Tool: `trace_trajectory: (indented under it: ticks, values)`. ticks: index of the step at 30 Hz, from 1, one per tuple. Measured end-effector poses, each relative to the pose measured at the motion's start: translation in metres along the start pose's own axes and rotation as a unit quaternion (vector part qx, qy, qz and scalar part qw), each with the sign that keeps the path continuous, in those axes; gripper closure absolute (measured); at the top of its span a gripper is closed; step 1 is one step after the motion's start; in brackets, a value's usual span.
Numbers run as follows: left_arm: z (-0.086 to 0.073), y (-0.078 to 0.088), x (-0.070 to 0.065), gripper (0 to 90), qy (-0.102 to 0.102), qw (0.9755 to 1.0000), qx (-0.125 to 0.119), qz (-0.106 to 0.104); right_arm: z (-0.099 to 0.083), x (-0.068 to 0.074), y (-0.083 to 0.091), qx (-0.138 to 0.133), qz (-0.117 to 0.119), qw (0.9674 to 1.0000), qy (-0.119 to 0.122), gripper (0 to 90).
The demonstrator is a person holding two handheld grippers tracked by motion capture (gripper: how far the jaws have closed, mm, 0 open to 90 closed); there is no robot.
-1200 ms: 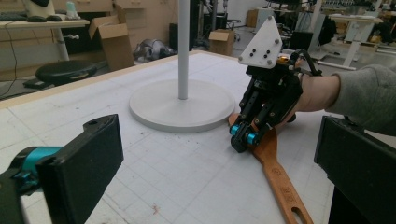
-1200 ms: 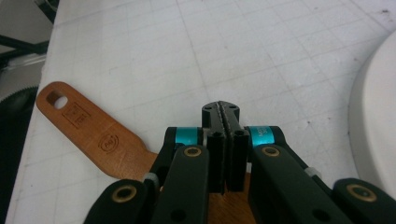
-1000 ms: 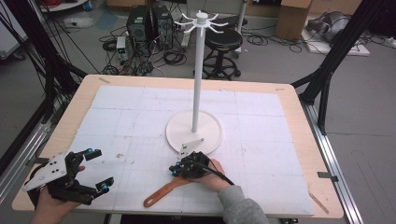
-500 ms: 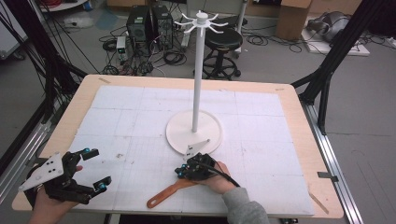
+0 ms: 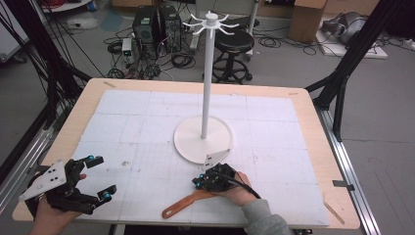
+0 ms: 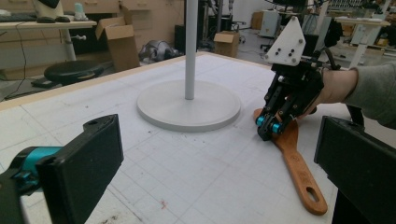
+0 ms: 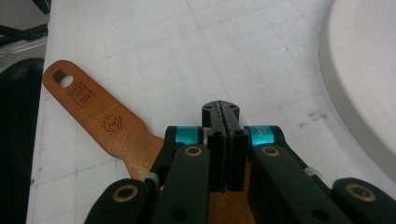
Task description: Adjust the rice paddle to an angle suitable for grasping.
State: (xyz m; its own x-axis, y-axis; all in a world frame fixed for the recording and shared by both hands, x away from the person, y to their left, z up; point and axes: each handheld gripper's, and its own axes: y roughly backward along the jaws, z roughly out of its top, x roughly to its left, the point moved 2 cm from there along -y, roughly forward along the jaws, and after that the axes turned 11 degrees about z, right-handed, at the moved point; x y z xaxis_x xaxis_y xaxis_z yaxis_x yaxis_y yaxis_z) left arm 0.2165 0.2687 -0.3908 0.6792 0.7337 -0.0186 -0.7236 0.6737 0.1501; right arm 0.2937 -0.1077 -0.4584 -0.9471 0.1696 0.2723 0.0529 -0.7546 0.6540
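At the table's near left corner, the left gripper hovers with its jaws spread wide and nothing between them. Near the middle of the near edge lies a brown wooden spatula, its holed handle end pointing toward that edge. The right gripper sits over the spatula's broad end, jaws pressed together with nothing seen between them. Just beyond it, at the table's centre, stands a white hanger stand on a round base.

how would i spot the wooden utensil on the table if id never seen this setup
Find the tall white stand on its round base mid-table, then look toward the near edge. The flat orange-brown wooden spatula lies under the right gripper. It is the table's one brown item, with a hanging hole in its handle.
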Motion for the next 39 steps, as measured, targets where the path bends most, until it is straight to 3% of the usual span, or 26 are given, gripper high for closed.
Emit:
trace_trajectory:
  ticks: [9, 21, 39]
  values:
    - [-0.001, -0.001, -0.001, 1.8, -0.001, 1.0, 0.002, 0.0, -0.015, 0.0, 0.016, -0.003, -0.009, 0.9999, -0.008, 89.3]
    - [-0.001, -0.003, -0.001, 1.8, -0.001, 1.0, 0.005, -0.003, -0.039, 0.0, 0.044, -0.005, -0.038, 0.999, -0.02, 89.3]
    - [0.0, -0.013, -0.003, 1.8, -0.002, 0.9999, 0.006, -0.015, -0.065, 0.003, 0.071, -0.014, -0.069, 0.9967, -0.04, 89.3]
